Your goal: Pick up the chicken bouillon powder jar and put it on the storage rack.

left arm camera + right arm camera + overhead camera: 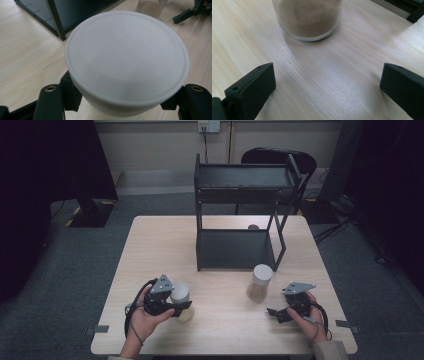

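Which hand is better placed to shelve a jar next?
Left. The left gripper is already shut on its white-lidded jar; the right gripper stands open, short of the other jar.

The black shelf rack (240, 215) blocks the middle of the tabletop's (150, 250) far edge, its legs fencing the lower shelf. A sand-filled jar (259, 282) stands just before its right front leg. The far left corner and left edge lie open.

A pale wooden bench (165, 245) is carrying a black two-tier shelf (240, 220) standing toward its far edge. A white-lidded jar of brown powder (259, 282) is sitting near the right edge, just before the shelf's front right leg.
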### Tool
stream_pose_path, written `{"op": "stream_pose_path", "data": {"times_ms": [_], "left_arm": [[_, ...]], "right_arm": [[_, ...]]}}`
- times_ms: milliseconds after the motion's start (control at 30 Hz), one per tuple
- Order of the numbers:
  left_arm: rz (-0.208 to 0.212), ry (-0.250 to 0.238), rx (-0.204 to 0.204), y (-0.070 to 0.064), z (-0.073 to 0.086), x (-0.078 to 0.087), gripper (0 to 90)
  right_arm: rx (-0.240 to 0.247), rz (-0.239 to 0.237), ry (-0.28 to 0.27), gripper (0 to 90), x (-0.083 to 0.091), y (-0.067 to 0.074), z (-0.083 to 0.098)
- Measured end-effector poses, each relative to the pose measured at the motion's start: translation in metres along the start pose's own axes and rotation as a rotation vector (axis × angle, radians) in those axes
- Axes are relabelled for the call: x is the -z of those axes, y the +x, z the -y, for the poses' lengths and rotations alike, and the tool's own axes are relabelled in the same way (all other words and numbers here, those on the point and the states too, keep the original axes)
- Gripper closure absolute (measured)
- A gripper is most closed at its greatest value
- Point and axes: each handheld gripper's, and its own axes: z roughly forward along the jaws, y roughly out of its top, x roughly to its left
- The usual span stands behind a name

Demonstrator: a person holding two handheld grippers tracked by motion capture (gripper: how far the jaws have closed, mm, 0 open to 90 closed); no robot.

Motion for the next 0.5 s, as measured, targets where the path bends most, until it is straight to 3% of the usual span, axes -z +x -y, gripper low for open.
{"op": "stream_pose_path", "data": {"times_ms": [500], "left_arm": [[0.030, -0.007, -0.018, 0.007, -0.037, -0.014, 34.6]], "right_arm": [[0.000, 0.000, 0.000, 0.0, 0.000, 0.000, 0.000]]}}
